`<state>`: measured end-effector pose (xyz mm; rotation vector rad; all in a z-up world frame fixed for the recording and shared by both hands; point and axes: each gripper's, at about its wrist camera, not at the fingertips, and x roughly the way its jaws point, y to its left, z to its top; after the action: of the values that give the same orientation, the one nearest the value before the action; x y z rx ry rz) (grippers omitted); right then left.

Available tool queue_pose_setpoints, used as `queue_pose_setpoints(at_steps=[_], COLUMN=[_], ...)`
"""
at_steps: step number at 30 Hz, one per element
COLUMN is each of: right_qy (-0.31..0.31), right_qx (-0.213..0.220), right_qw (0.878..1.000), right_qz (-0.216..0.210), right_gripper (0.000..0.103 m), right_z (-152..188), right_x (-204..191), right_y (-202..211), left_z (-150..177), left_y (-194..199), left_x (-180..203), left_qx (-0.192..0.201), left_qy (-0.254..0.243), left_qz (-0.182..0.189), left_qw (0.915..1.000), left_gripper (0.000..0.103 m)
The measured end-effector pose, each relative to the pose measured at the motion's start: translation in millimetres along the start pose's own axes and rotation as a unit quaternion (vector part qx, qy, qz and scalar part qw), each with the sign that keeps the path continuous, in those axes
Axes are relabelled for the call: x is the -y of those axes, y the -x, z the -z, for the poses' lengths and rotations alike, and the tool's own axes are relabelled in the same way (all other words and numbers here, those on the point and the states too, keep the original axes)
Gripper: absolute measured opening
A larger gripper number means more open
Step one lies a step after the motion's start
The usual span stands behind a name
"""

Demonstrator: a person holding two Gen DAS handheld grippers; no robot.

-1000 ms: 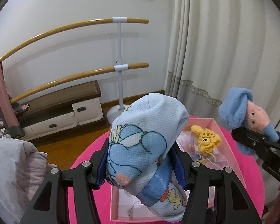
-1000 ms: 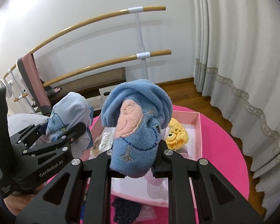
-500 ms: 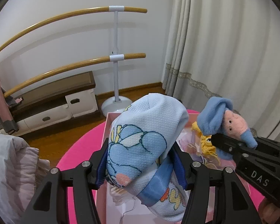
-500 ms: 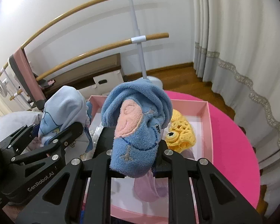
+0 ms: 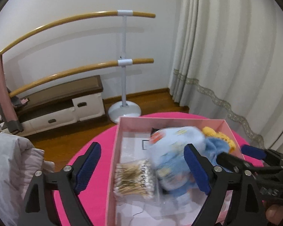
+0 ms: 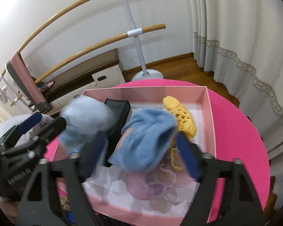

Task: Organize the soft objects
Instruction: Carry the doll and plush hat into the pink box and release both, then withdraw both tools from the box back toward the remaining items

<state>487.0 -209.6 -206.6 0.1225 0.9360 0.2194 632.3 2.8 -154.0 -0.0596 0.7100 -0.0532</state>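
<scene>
A pink box (image 5: 171, 121) (image 6: 211, 113) sits on the round pink table (image 5: 103, 150) (image 6: 239, 124). My left gripper (image 5: 143, 167) is open; the light blue printed cloth (image 5: 171, 154) (image 6: 84, 116) is blurred, inside the box beyond its jaws. My right gripper (image 6: 139, 156) is open; the blue plush toy (image 6: 147, 141) (image 5: 215, 146) is blurred between its spread fingers, over the box. A yellow crocheted toy (image 6: 181, 116) (image 5: 222, 137) lies in the box.
A bag of cotton swabs (image 5: 135, 177), a black case (image 6: 120, 116) and pink frilly fabric (image 6: 152, 184) lie in the box. A ballet barre stand (image 5: 124, 111), a low cabinet (image 5: 62, 103) and curtains (image 5: 226, 56) are behind the table. Grey bedding (image 5: 9, 162) is at left.
Both grippers moved down over the box and opened. The blue printed cloth and the blue plush toy left the jaws and dropped toward the box.
</scene>
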Motion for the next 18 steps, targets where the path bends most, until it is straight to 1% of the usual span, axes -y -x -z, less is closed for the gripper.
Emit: queue_pose_setpoints(at_steps=[1,4,7,11,13,14,18], right_qy=[0.0,-0.001,-0.005,-0.013,-0.012,-0.011,-0.005], right_qx=[0.003,0.015,0.032,0.054,0.063,0.067,0.092], right_qw=[1.0,1.0,0.999,0.998,0.998,0.998,0.995], right_qz=[-0.004,0.002,0.008,0.011,0.012,0.016,0.028], right_gripper=[0.103,0.103,0.103,0.103,0.103,0.103,0.103], right_z=[2,5,9,14,17,19,26], right_x=[0,-3,-8,-12,-15,-19,-24], right_y=[3,13,27,47,57,61,86], left_z=[0,10,27,49,59,65,81], left_y=[3,16,37,68,83,90,118], left_x=[-2,-2,6,11,14,16,24], left_qx=[0.005,0.014,0.023,0.043,0.052,0.056,0.073], left_qy=[0.001,0.001,-0.002,-0.009,-0.011,-0.014,-0.018], left_qz=[-0.002,-0.009,-0.014,-0.026,-0.03,-0.033,-0.052], left_qw=[1.0,0.9999,0.9996,0.9987,0.9981,0.9978,0.9958], left_gripper=[0.09,0.091,0.091,0.098,0.099,0.102,0.103])
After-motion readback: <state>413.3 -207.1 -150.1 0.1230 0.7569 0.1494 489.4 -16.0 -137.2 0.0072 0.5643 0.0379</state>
